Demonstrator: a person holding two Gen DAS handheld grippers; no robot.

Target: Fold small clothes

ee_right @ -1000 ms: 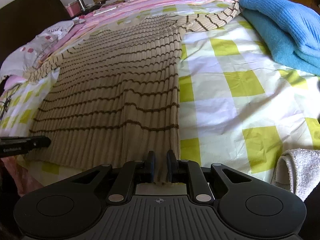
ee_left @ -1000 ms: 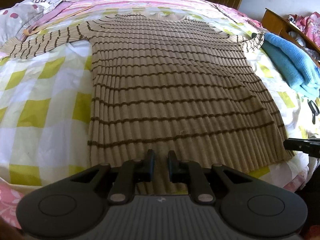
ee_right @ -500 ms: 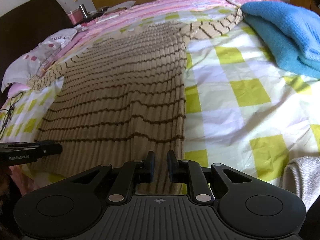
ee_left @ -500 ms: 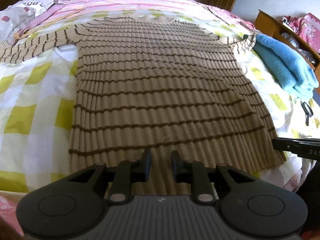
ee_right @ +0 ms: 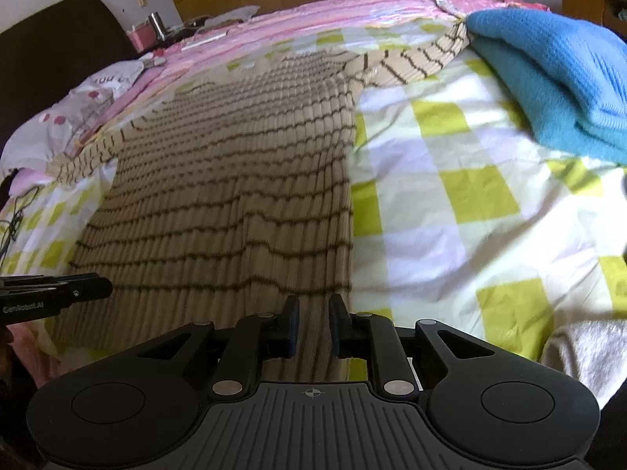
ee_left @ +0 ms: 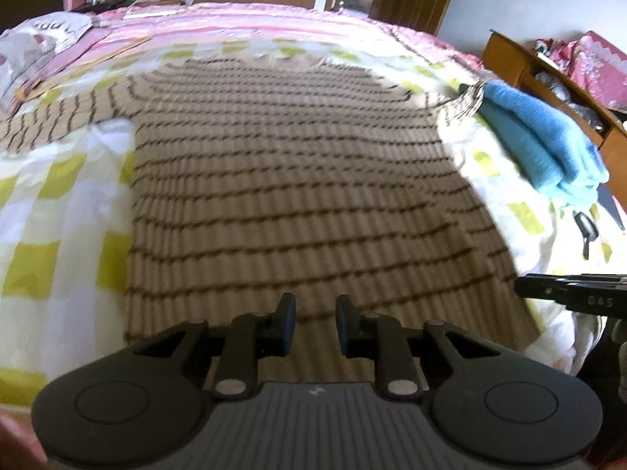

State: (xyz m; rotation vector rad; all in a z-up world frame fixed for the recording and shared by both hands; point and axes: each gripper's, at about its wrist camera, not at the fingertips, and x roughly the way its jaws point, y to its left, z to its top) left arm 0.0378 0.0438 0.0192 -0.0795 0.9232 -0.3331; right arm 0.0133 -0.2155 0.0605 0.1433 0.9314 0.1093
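Observation:
A tan ribbed sweater with thin brown stripes point(ee_left: 290, 180) lies spread flat on the bed, neckline away from me, sleeves out to both sides. My left gripper point(ee_left: 313, 313) hovers over the middle of the near hem. It is open, and the knit shows flat through the gap. My right gripper point(ee_right: 312, 313) sits at the sweater's point(ee_right: 235, 196) near right corner. Its fingers stand close together with the hem fabric between them. Each gripper's tip shows at the edge of the other's view.
The bed has a yellow-and-white check cover point(ee_right: 450, 203) and pink bedding point(ee_left: 254, 19) at the far end. A folded blue knit point(ee_right: 556, 74) lies on the right, touching the sweater's right sleeve. A whitish towel point(ee_right: 588, 352) sits at the near right. A wooden cabinet point(ee_left: 521, 62) stands beyond.
My left gripper's jaws have parted from nearly shut to a clear gap, and it has drawn slightly up off the hem. The right gripper has barely changed.

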